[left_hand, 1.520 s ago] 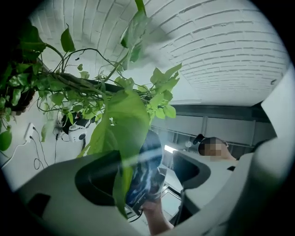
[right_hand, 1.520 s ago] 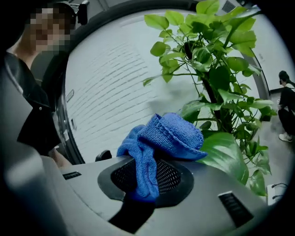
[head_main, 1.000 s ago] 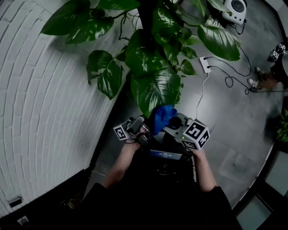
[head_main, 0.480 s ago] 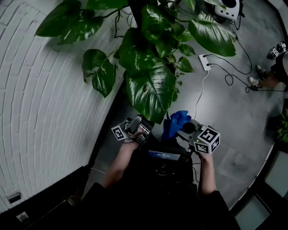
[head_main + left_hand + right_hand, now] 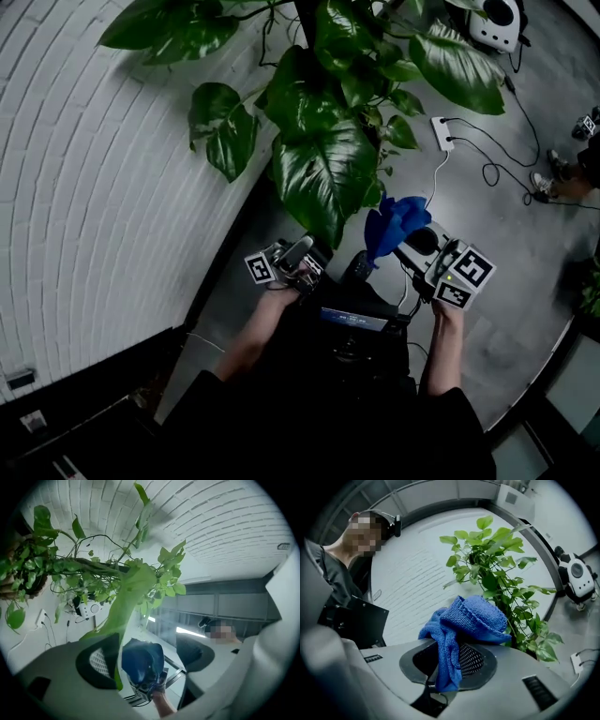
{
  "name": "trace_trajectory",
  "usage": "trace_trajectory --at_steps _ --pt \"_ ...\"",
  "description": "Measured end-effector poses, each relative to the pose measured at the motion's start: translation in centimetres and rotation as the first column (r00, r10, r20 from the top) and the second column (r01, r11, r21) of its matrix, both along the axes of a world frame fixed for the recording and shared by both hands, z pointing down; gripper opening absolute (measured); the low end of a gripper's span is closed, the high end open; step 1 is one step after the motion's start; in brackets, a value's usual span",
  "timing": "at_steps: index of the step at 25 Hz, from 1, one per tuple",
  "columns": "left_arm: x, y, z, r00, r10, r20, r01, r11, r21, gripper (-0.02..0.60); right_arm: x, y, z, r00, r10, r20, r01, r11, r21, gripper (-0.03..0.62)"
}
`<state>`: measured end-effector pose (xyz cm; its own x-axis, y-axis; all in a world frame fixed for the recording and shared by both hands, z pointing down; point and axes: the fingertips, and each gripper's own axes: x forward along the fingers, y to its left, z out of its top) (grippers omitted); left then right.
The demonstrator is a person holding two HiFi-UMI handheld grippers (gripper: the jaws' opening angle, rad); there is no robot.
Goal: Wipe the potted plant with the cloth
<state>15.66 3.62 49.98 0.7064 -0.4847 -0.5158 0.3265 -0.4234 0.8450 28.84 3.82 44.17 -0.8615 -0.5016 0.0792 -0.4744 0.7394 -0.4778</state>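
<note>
Cloth (image 5: 396,223) is blue and bunched up in the right claw (image 5: 392,247), which is shut tight on it. It sticks up just beside a big leaf (image 5: 323,178). Left claw (image 5: 305,253) has its jaws apart, with the leaf's tip between them. Grey floor (image 5: 506,309) lies below. Farther off, the plant (image 5: 347,66) stands by a white brick wall (image 5: 94,187), near a plug box (image 5: 442,133) and wires (image 5: 487,169).

cloth (image 5: 398,223): blue, bunched, just beside leaves | potted plant (image 5: 323,173): glossy green
</note>
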Motion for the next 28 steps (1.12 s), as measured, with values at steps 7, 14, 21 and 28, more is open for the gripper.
trace_trajectory --at_steps 7,14,21,28 --pt "0.6 0.4 -2.7 0.994 0.021 -0.108 -0.020 1.000 0.012 0.379 -6.7 -2.1 0.6 0.992 -0.078 -0.101 0.085 0.994 0.066 0.109" --pt "-0.2 0.4 -3.4 0.984 0.026 -0.176 -0.030 0.999 -0.020 0.379 -9.2 1.5 5.1 0.968 -0.130 -0.213 0.133 0.991 0.000 0.107" --pt "-0.3 0.3 -3.5 0.980 0.059 -0.191 -0.065 0.998 -0.026 0.379 -10.1 5.3 7.1 0.953 -0.105 -0.285 0.094 0.994 -0.051 0.109" --pt "-1.6 1.0 -1.6 0.994 0.062 -0.087 -0.065 0.997 -0.038 0.379 -10.4 9.6 9.1 0.950 -0.053 -0.309 0.013 0.991 -0.130 0.109"
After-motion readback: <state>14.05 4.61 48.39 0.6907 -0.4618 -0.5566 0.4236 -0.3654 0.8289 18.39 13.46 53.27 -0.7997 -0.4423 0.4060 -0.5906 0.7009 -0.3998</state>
